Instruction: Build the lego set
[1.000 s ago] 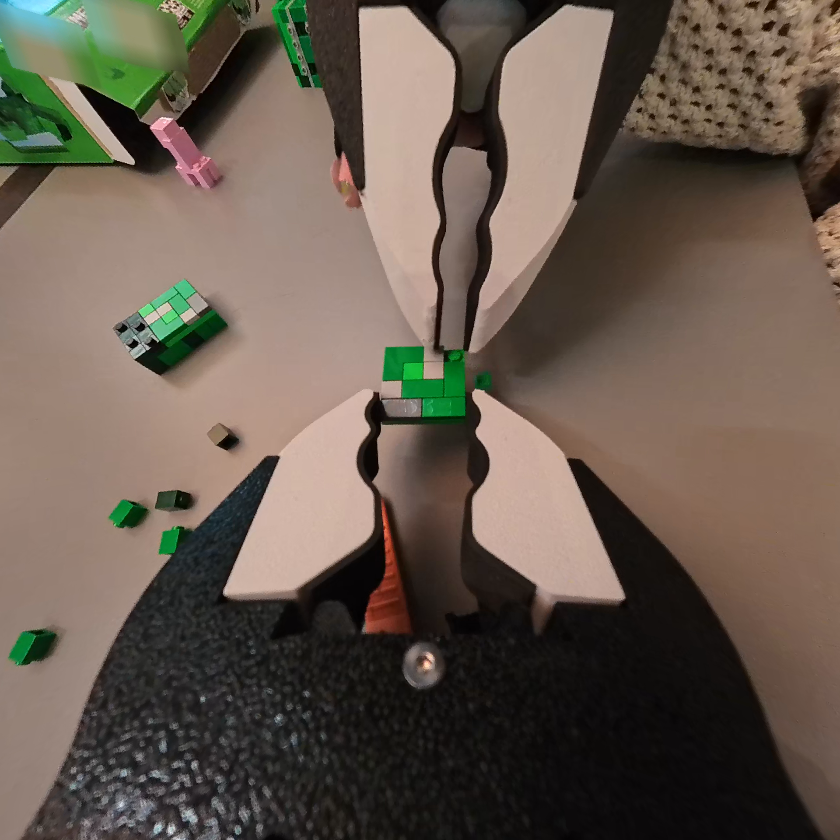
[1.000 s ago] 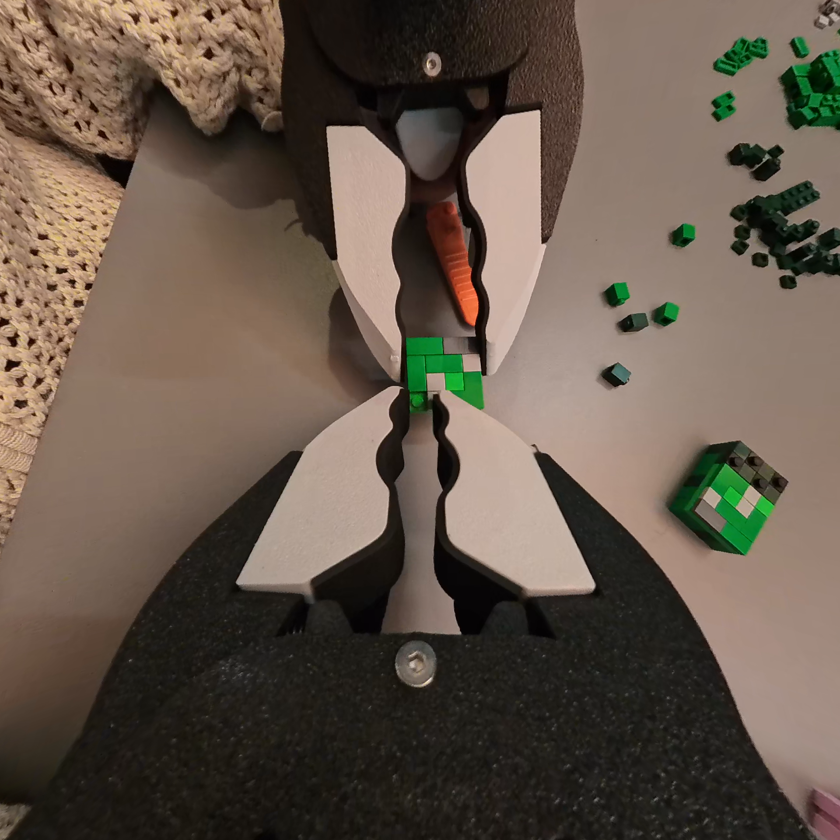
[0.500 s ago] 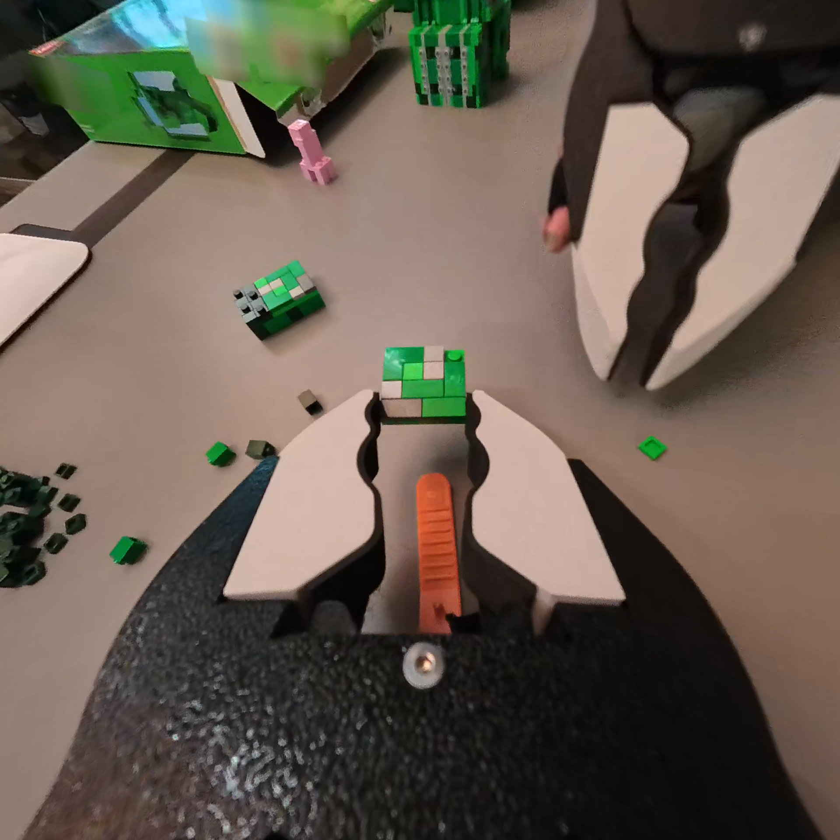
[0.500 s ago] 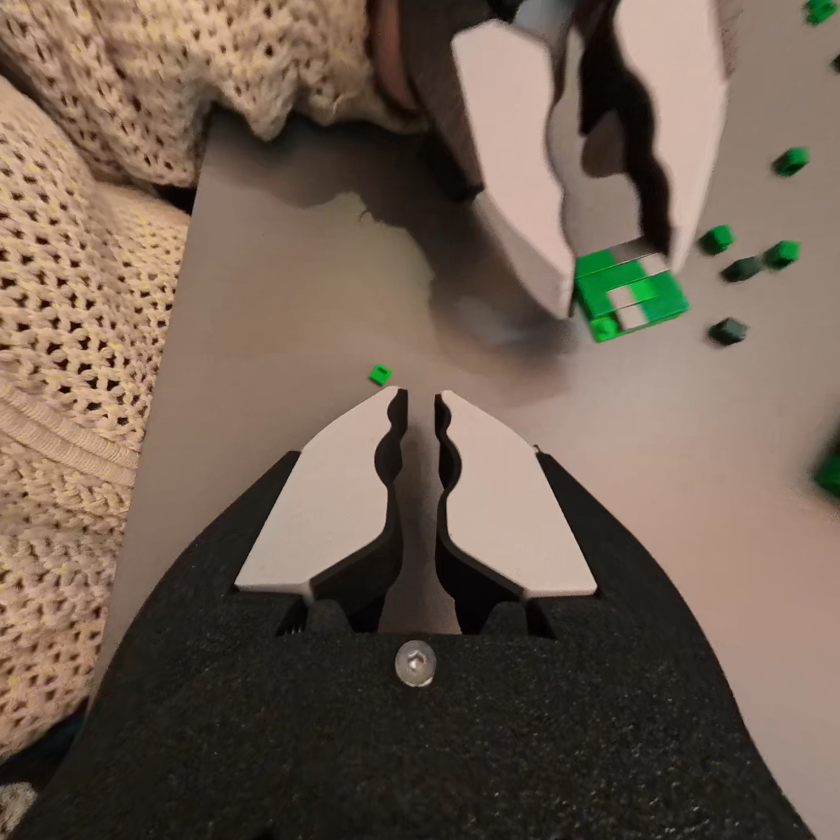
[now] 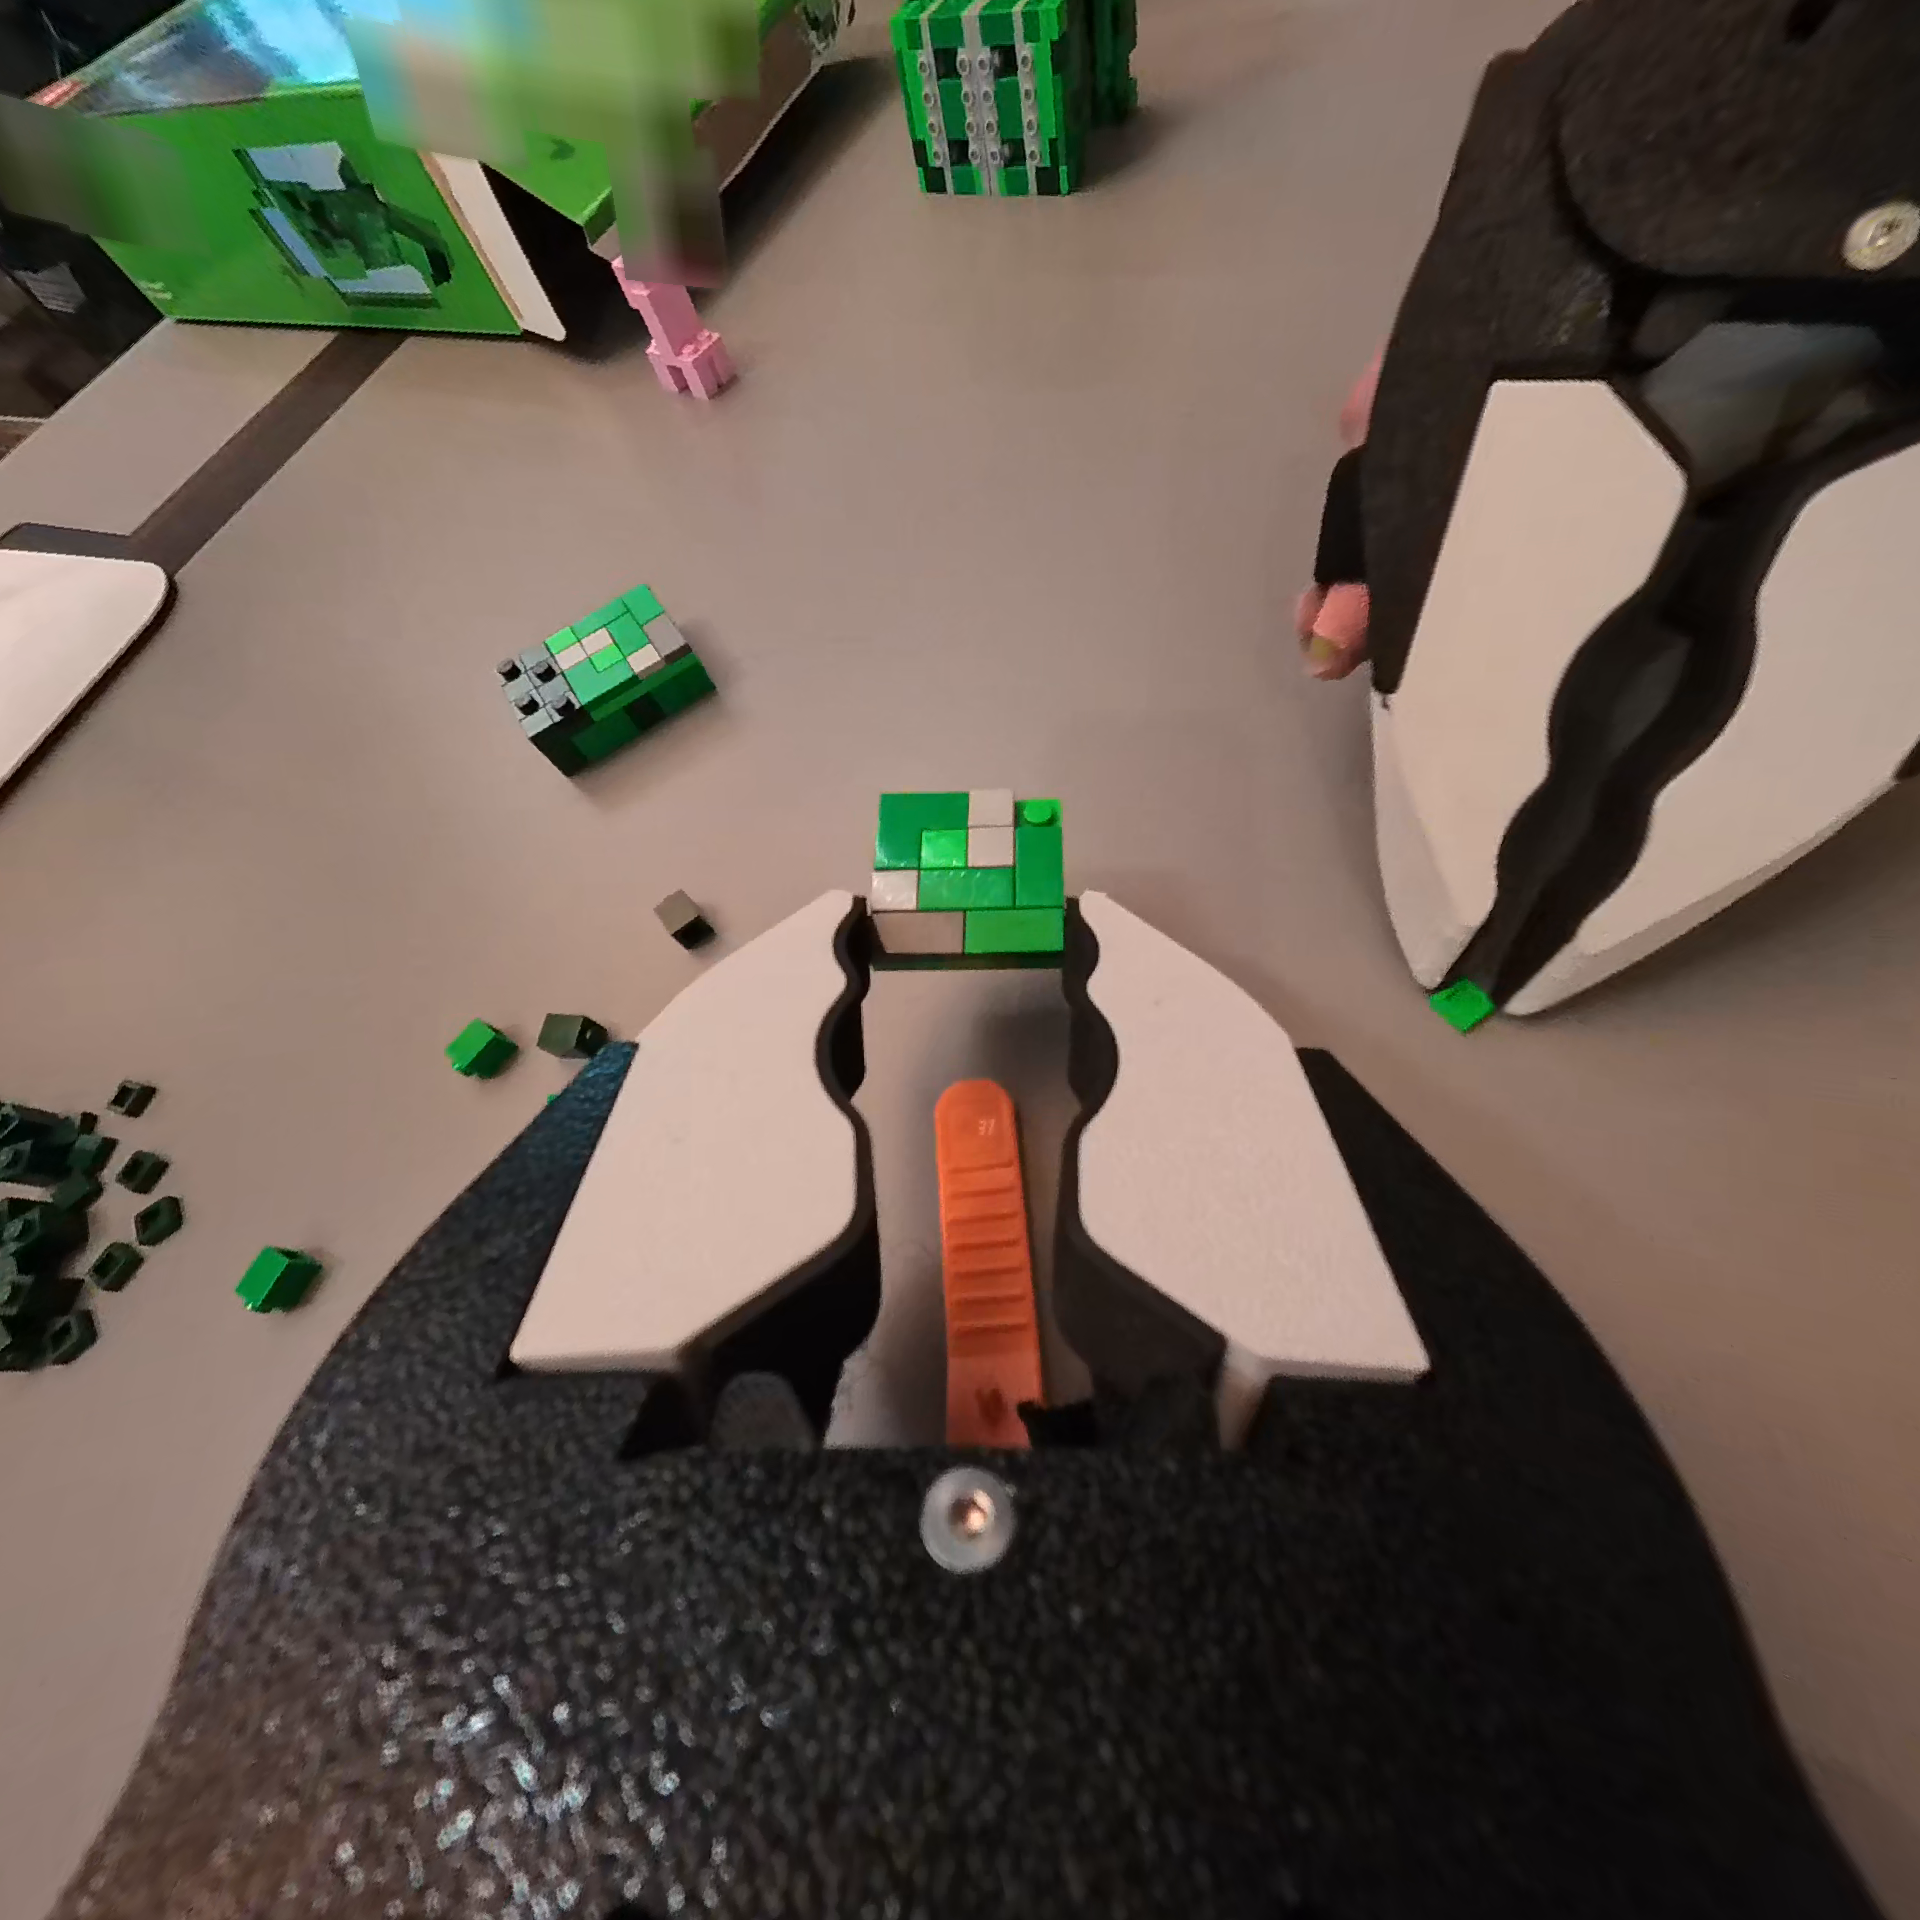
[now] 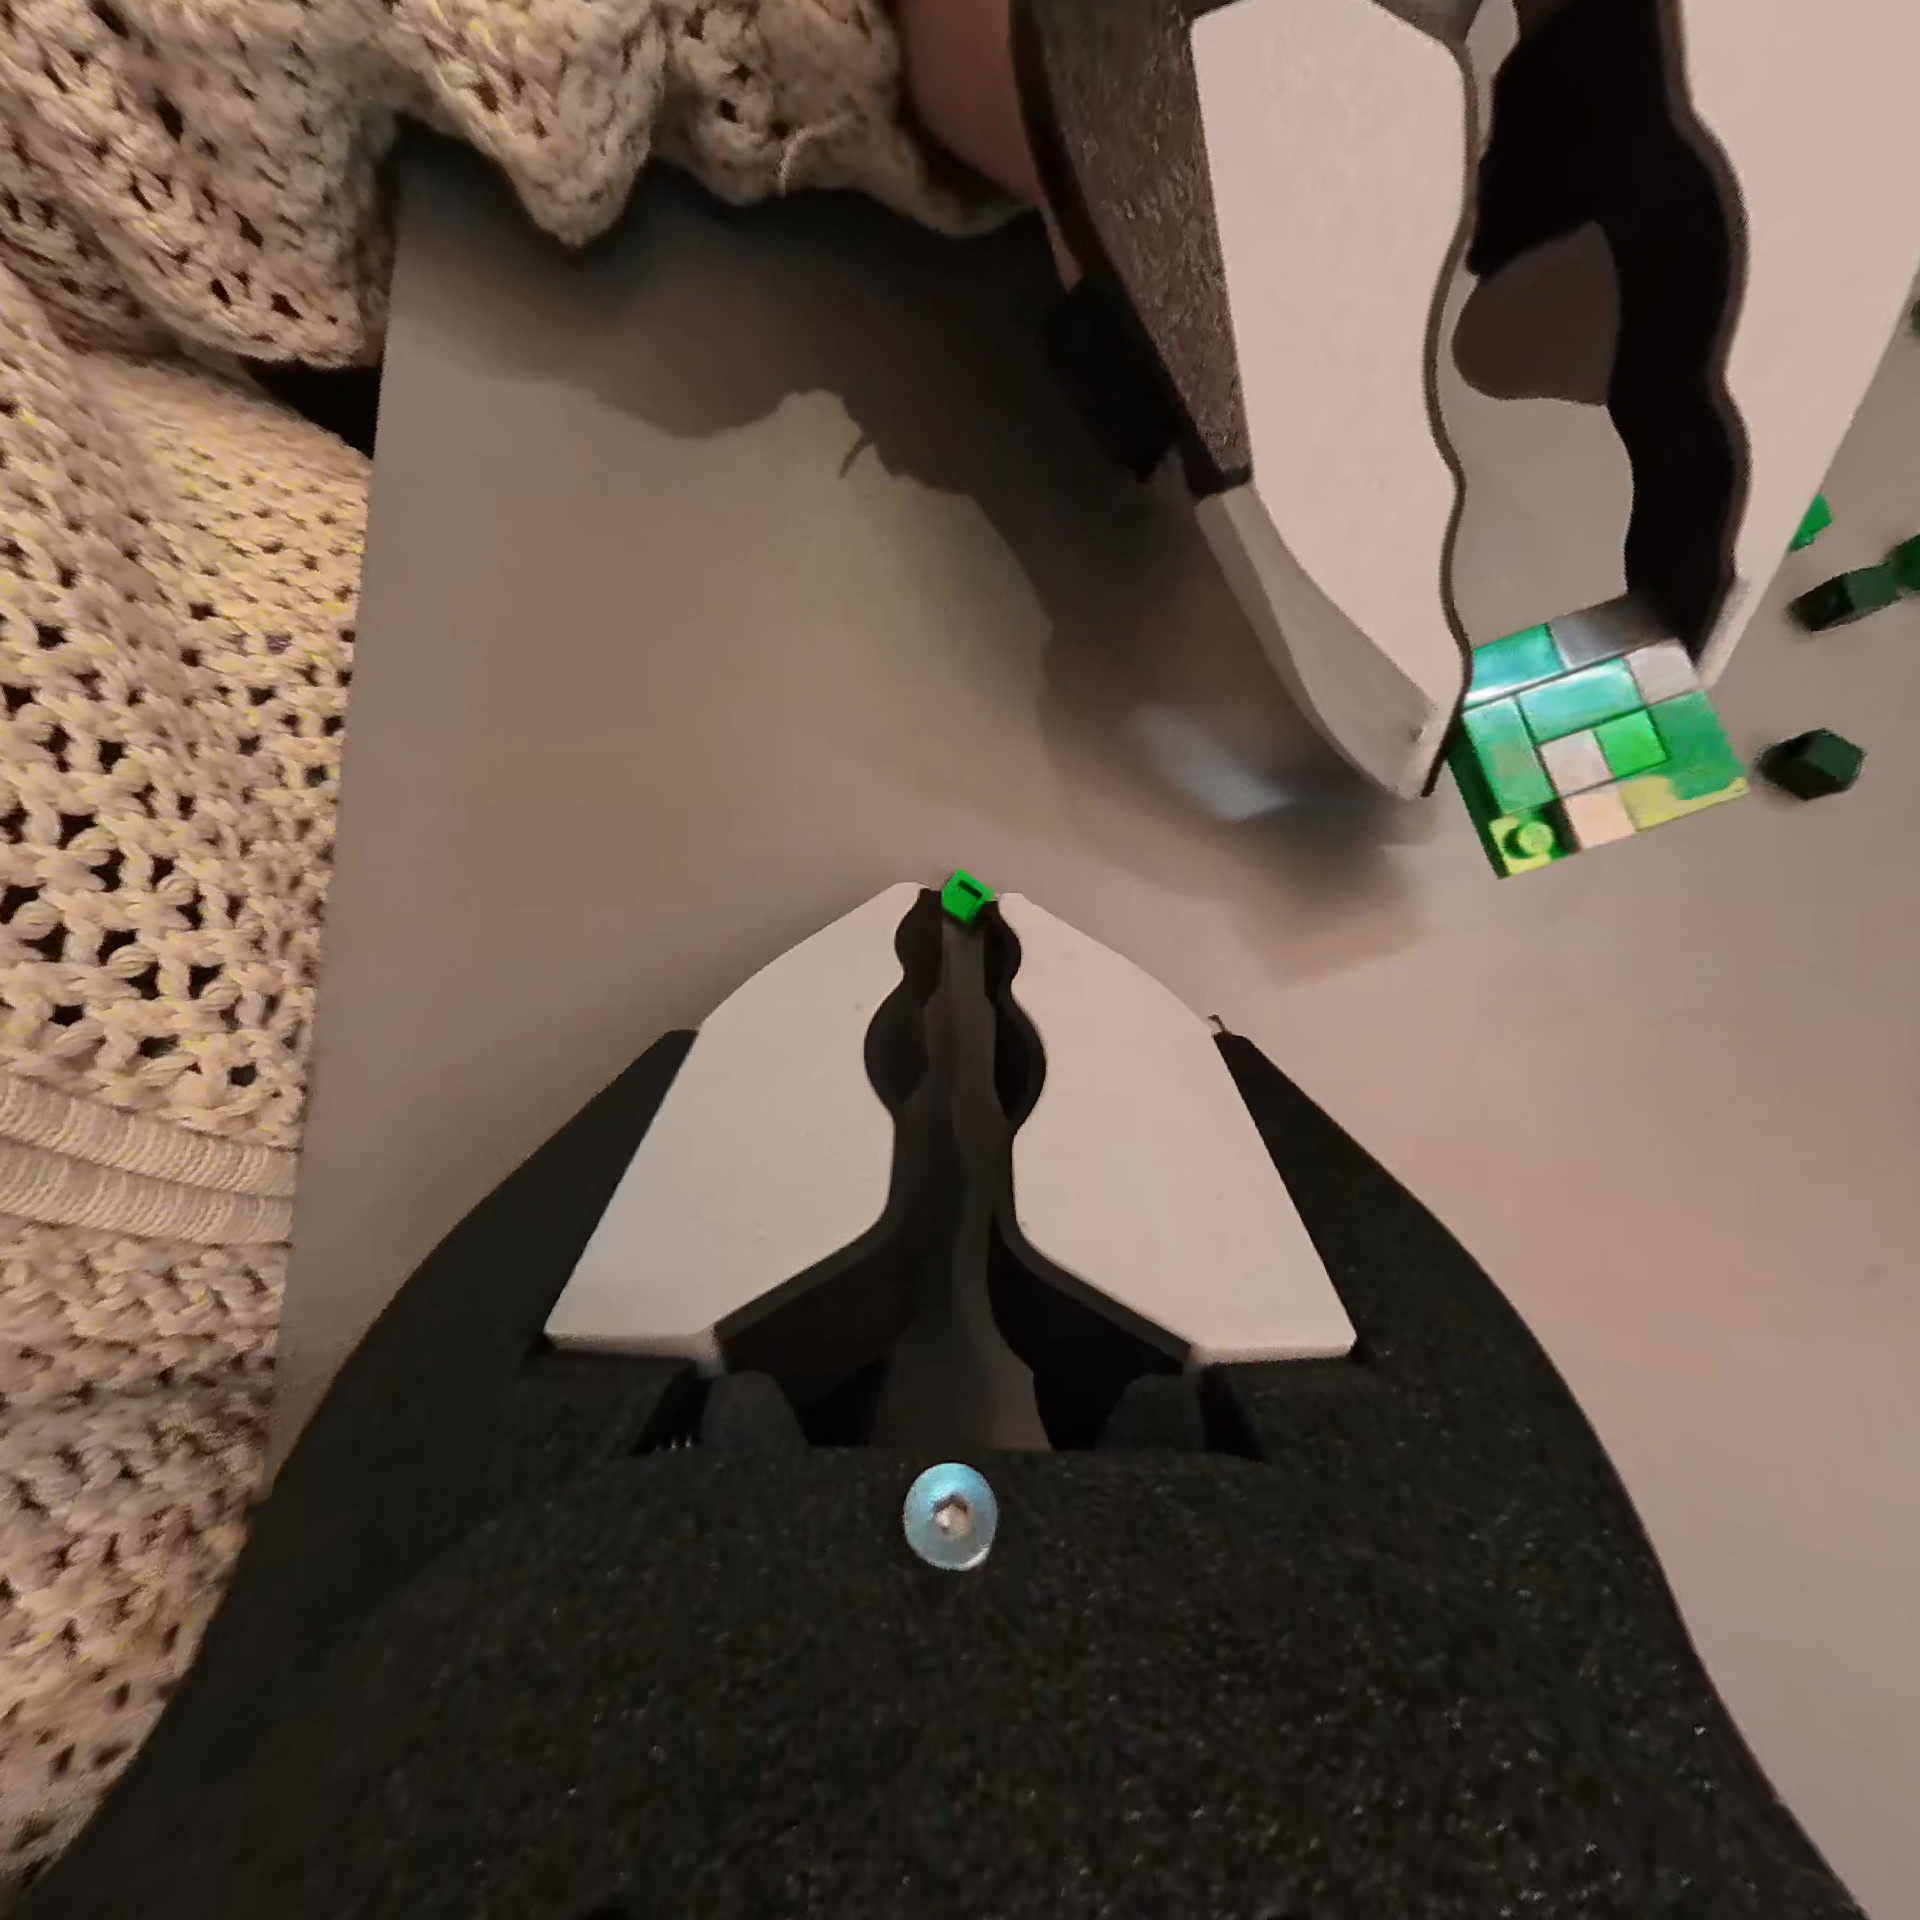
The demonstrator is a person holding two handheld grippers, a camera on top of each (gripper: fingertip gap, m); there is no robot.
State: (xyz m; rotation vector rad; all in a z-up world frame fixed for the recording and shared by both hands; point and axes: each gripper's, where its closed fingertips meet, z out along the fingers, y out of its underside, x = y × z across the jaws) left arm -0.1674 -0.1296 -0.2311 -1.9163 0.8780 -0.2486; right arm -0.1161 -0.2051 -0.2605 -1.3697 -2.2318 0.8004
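While the green-and-grey lego block is clamped between the left gripper jaws above the grey tabletop, a tiny green tile is pinched at the tips of the right gripper, seemingly touching the tabletop, an orange brick separator seen beneath the left gripper, loose green pieces scattered alongside.

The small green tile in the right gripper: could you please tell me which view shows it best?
The right wrist view: the small green tile sits centred and sharp, pinched at the tips of the right gripper. In the left wrist view the same tile shows only as a corner under that gripper's tips, near the frame edge.
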